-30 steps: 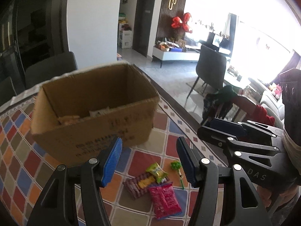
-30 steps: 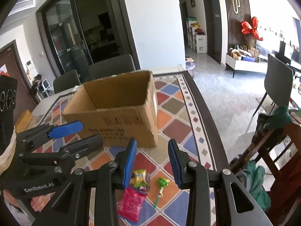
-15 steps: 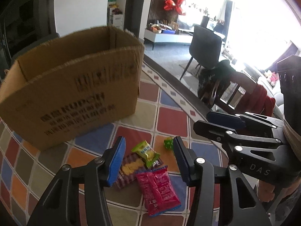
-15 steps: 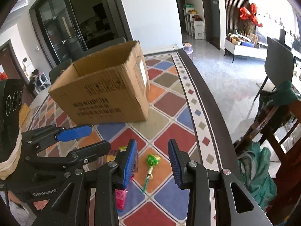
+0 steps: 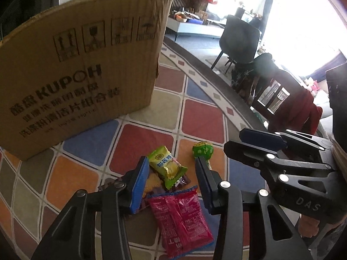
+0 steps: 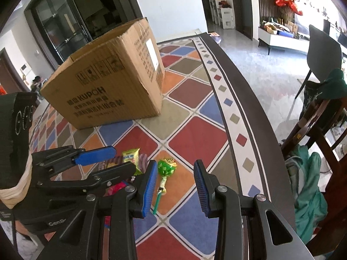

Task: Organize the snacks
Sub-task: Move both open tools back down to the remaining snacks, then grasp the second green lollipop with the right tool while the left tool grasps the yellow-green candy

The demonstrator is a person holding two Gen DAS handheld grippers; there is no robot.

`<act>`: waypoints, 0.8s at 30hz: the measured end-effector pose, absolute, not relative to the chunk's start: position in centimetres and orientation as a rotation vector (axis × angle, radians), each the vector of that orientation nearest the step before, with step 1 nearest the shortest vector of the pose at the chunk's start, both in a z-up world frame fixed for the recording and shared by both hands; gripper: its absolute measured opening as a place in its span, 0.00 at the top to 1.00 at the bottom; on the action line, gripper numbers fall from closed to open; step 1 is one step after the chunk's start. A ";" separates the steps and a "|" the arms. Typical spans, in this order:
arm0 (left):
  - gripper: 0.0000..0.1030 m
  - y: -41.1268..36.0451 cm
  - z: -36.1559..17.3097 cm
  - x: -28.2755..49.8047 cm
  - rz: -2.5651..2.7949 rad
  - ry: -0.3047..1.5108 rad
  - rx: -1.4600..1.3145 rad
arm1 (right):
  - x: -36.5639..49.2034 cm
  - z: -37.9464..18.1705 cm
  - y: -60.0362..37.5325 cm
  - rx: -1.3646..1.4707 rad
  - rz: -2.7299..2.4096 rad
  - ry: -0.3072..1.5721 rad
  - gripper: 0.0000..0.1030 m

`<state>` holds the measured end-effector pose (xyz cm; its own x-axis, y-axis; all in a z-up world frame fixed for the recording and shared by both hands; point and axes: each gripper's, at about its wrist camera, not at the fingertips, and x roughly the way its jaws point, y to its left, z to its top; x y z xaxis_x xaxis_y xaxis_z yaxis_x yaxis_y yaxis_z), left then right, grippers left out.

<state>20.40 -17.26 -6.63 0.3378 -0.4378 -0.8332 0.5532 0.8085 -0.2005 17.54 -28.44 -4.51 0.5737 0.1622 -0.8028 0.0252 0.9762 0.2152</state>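
Note:
A brown cardboard box (image 5: pixel 76 69) stands on the patterned table; it also shows in the right wrist view (image 6: pixel 112 80). In front of it lie a green-yellow snack packet (image 5: pixel 167 166), a purple biscuit packet (image 5: pixel 151 182) under it, a red packet (image 5: pixel 180 218) and a green lollipop (image 5: pixel 202 149). My left gripper (image 5: pixel 171 186) is open, low over the green-yellow and red packets. My right gripper (image 6: pixel 175 186) is open, low over the table with the lollipop (image 6: pixel 166 169) just inside its left finger. The left gripper (image 6: pixel 97 162) shows beside it.
The colourful tablecloth (image 6: pixel 195 138) covers a round table with a dark edge (image 6: pixel 249 99) on the right. Chairs with clothes (image 6: pixel 314 117) stand beyond the edge. The right gripper (image 5: pixel 271 151) is close on the left gripper's right.
Both grippers have come down and forward from above the box to just over the snacks. The box now fills the upper left. Both stay open.

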 end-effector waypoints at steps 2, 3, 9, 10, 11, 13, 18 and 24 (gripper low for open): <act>0.57 -17.3 -6.9 20.7 -0.641 1.048 0.127 | 17.7 -4.7 -28.3 0.214 0.084 0.963 0.65; 0.57 -17.3 -7.1 20.8 -0.636 1.053 0.127 | 17.7 -4.7 -28.3 0.214 0.085 0.966 0.65; 0.66 -17.7 -7.8 21.3 -0.618 1.070 0.139 | 18.0 -5.0 -28.0 0.220 0.098 0.972 0.65; 0.68 -17.6 -7.9 21.4 -0.615 1.072 0.139 | 18.0 -5.0 -28.0 0.224 0.101 0.974 0.65; 0.70 -17.6 -7.9 21.4 -0.613 1.072 0.140 | 18.0 -5.1 -28.0 0.229 0.104 0.976 0.65; 0.73 -17.4 -7.8 21.4 -0.613 1.073 0.139 | 18.2 -5.4 -27.9 0.232 0.109 0.982 0.65; 0.74 -16.7 -7.6 21.5 -0.610 1.068 0.124 | 18.5 -5.9 -27.6 0.250 0.128 0.996 0.65; 0.74 -15.3 -6.8 21.6 -0.580 1.054 0.089 | 19.3 -6.6 -27.3 0.253 0.127 1.019 0.65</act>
<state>21.59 -15.29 -6.81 0.3596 -0.4076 -0.8394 0.4905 0.8478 -0.2015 19.32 -27.29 -6.62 0.5200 0.2217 -0.8249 0.0132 0.9635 0.2672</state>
